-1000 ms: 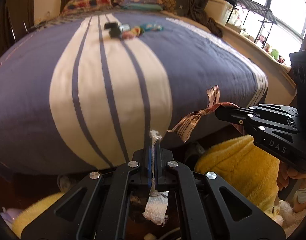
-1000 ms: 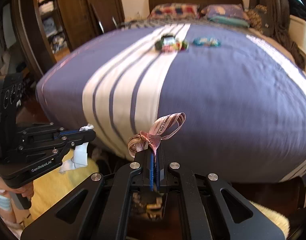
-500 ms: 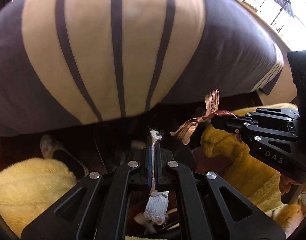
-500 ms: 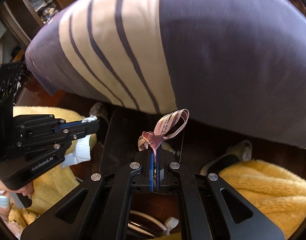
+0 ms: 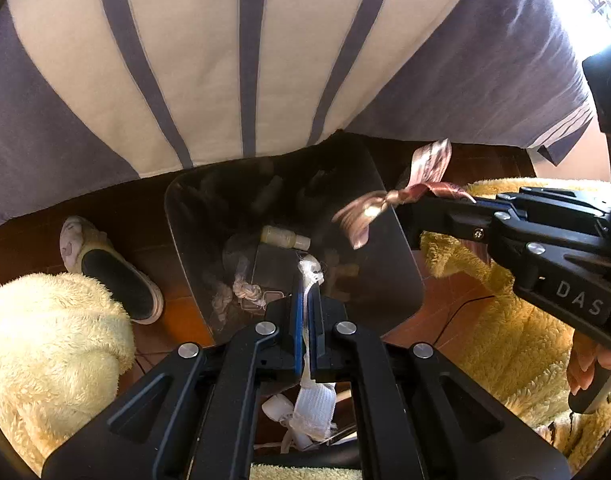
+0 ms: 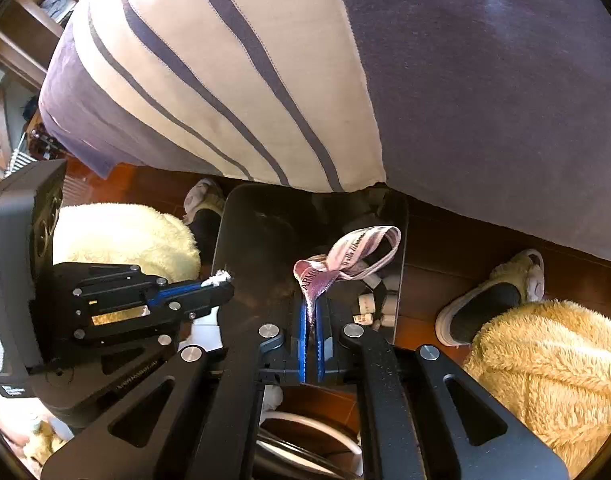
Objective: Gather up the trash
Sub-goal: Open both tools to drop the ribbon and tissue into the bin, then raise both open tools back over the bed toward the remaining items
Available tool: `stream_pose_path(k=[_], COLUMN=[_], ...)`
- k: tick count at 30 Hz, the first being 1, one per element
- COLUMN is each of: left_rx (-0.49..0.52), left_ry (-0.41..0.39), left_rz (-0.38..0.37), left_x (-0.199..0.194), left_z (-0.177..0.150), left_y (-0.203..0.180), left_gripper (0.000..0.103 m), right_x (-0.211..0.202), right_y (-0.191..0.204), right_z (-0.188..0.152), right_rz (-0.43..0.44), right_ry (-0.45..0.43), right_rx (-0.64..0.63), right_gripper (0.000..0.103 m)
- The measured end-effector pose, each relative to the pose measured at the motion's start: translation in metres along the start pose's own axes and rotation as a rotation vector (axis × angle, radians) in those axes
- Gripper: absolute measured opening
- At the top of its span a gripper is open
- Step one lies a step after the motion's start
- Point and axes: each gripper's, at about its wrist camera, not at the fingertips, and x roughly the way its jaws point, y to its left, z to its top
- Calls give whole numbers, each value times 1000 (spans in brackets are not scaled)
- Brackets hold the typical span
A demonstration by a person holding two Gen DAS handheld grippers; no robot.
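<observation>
your left gripper (image 5: 304, 280) is clamped on a strip of white gauze (image 5: 311, 270), its frayed tip poking past the fingertips and the wider end hanging loose behind the jaws. your right gripper (image 6: 313, 304) has its jaws just beginning to part, with a pink printed ribbon (image 6: 351, 254) between the blue pads (image 6: 302, 320), its loop standing up and to the right. both tools point steeply down over a dark bin (image 5: 389, 264) on the floor at the foot of the striped bedspread (image 5: 209, 60). inside the bin you can see a small pale bottle (image 5: 283, 237), a knotted scrap of cloth and some clear packaging.

judging by how they flop, both pieces are light, limp and thin; they will drift rather than drop and may cling to the pads, so a wide opening directly over the middle of the bin looks wise. the ribbon is slick, so if you must regrip, take it at the knot, where it is thickest. fluffy yellow trousers (image 5: 53, 344) and a slipper (image 5: 113, 272) flank the bin on the left.
</observation>
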Motion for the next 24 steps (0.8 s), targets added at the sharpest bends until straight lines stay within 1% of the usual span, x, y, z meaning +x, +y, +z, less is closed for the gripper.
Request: stream_pose_path(k=[1,3,4,5,6,8,9,11,13,14,16,18,19,23,24], left_rx=[-2,-3,-4,-2,1,0,-4,-6,-8,-9,-9,-2,5,43,53], left_ry=[6,8,6,4,2,-3,-3,-3,-11,-16,-34,-52,-68,-148,-171], left_rz=[3,15,27,36,46,62,68,82,95,98,104,116,122,128,125], left_x=[1,1,1,0,-1,-3,-4,-6,-10,-12,-21,-31,-38,-78,-89], left_z=[0,1,1,2,2,4,4,5,6,7,9,12,14,21,24], left_y=[1,0,1,1,1,2,3,6,8,9,9,8,6,-4,-7], left_gripper=[5,18,29,36,38,46,48,58,66,70,75,79,81,83,84], right_x=[1,2,3,5,5,5,3,-2,-9,-15,-25,-35,-42,-72,-87], right_y=[0,-1,-1,-2,-3,-5,-6,-8,-10,-11,-13,-13,-13,-12,-11], right_z=[1,2,3,3,3,4,5,7,9,10,12,14,15,22,25], right_rz=[1,2,6,9,16,20,16,14,10,0,-9,-17,-22,-16,-15], right_ry=[5,10,12,12,11,6,-2,-16,-32,-46,-71,-96,-109,-173,-211], right_rx=[2,4,8,12,18,24,29,43,47,49,52,51,48,42,37], right_gripper=[7,7,7,16,34,52,52,52,54,57,62,65,69,70,71])
